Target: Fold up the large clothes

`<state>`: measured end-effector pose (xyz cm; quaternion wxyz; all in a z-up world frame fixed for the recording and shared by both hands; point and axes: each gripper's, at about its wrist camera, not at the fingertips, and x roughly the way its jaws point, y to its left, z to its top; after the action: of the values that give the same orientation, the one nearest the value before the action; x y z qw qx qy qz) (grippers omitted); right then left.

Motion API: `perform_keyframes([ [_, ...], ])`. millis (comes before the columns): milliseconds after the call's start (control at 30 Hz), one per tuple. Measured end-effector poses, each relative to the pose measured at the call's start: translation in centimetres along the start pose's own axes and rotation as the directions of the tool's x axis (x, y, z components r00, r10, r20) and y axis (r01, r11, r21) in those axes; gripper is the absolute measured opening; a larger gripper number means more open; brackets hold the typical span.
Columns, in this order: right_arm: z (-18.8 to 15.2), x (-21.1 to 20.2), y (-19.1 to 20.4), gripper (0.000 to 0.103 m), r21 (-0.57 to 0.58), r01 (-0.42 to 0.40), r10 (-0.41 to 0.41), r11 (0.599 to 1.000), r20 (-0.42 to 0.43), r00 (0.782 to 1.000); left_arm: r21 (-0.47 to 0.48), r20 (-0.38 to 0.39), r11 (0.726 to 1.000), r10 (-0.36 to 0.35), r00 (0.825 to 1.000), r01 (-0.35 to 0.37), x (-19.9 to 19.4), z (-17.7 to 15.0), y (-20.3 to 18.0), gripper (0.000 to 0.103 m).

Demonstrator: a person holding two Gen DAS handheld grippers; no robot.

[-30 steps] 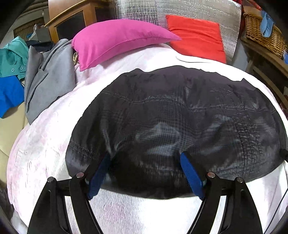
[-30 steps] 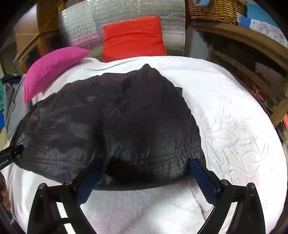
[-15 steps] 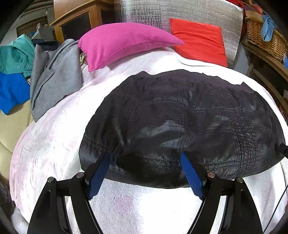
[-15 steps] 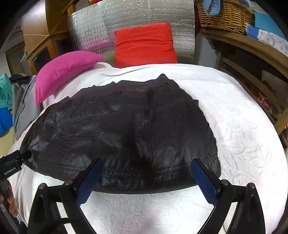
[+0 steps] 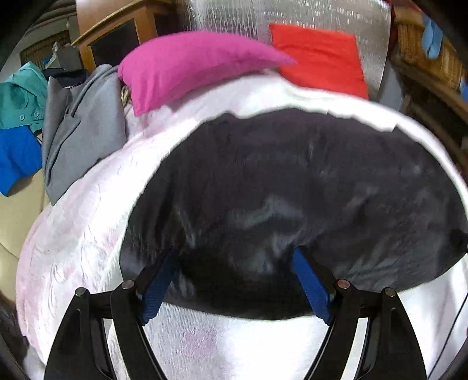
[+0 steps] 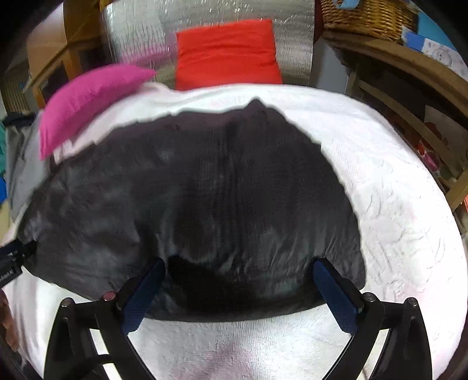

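Our left gripper point(image 5: 235, 257) and right gripper point(image 6: 238, 267) gape wide at the dark garment point(image 6: 204, 187)'s near hem. Blur hides contact; we're probably readying a fold.

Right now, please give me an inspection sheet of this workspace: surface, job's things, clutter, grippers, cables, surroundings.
Surface: white bedspread, textured, faint pink patches.
Job's things: black garment spread across it, blurred.
Clutter: pink pillow, red pillow, grey jacket, teal and blue clothes.
Grippers: left gripper and right gripper, jaws open at the garment's near edge.
Cables: thin cable at right edge.
Surroundings: silver panel, basket, wooden furniture.
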<state>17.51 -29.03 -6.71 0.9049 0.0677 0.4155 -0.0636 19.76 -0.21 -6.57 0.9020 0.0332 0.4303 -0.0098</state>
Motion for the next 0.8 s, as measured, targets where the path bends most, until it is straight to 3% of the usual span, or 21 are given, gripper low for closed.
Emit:
perform_keyframes([
  [167,2.5,-1.1,-1.1,0.103,0.030,-0.055,0.053,0.998,0.050,0.997,-0.033,0.037,0.998,-0.053,0.998,0.054,-0.5,1.8,1.3,0.082],
  [233,2.5,-1.2,-3.7,0.103,0.105,-0.108,0.104,0.989,0.046,0.994,-0.093,0.025,0.990,-0.102,0.994,0.104,-0.1,1.7,3.9,0.082],
  [367,1.7,-0.4,-10.2,0.103,0.279,-0.142,0.135,0.950,0.043,0.990,-0.247,-0.004,0.961,-0.128,0.992,0.123,1.4,0.9,10.1,0.082],
  [433,1.7,1.0,-12.5,0.103,0.350,-0.209,0.214,0.913,0.025,0.977,-0.338,-0.043,0.923,-0.208,0.977,0.182,3.1,0.8,13.1,0.082],
  [533,2.9,3.7,-13.7,0.103,0.393,-0.278,0.307,0.877,-0.014,0.952,-0.367,-0.053,0.891,-0.307,0.950,0.267,4.7,1.5,14.1,0.082],
  [600,4.1,5.8,-13.2,0.103,0.386,-0.312,0.354,0.868,-0.039,0.934,-0.360,-0.056,0.876,-0.364,0.930,0.321,5.6,2.2,13.4,0.087],
  [633,4.2,6.9,-12.8,0.103,0.396,-0.321,0.375,0.861,-0.066,0.925,-0.358,-0.094,0.874,-0.383,0.919,0.328,7.1,2.4,12.6,0.091],
  [667,4.3,8.6,-12.1,0.102,0.413,-0.333,0.415,0.848,-0.124,0.901,-0.361,-0.152,0.881,-0.380,0.912,0.307,8.4,2.4,11.7,0.091],
  [700,4.7,9.2,-11.2,0.095,0.374,-0.312,0.392,0.873,-0.159,0.906,-0.349,-0.198,0.893,-0.368,0.908,0.286,9.5,2.3,10.7,0.091],
  [733,5.1,8.9,-10.3,0.073,0.321,-0.337,0.401,0.885,-0.156,0.903,-0.296,-0.176,0.917,-0.328,0.928,0.268,9.2,2.5,9.8,0.065],
  [767,5.5,8.8,-10.0,0.030,0.349,-0.369,0.447,0.862,-0.178,0.877,-0.269,-0.176,0.918,-0.345,0.922,0.292,8.9,2.7,9.1,0.043],
  [800,6.5,7.4,-9.4,0.022,0.322,-0.360,0.428,0.875,-0.170,0.888,-0.270,-0.187,0.918,-0.346,0.920,0.290,8.5,3.2,8.7,0.028],
])
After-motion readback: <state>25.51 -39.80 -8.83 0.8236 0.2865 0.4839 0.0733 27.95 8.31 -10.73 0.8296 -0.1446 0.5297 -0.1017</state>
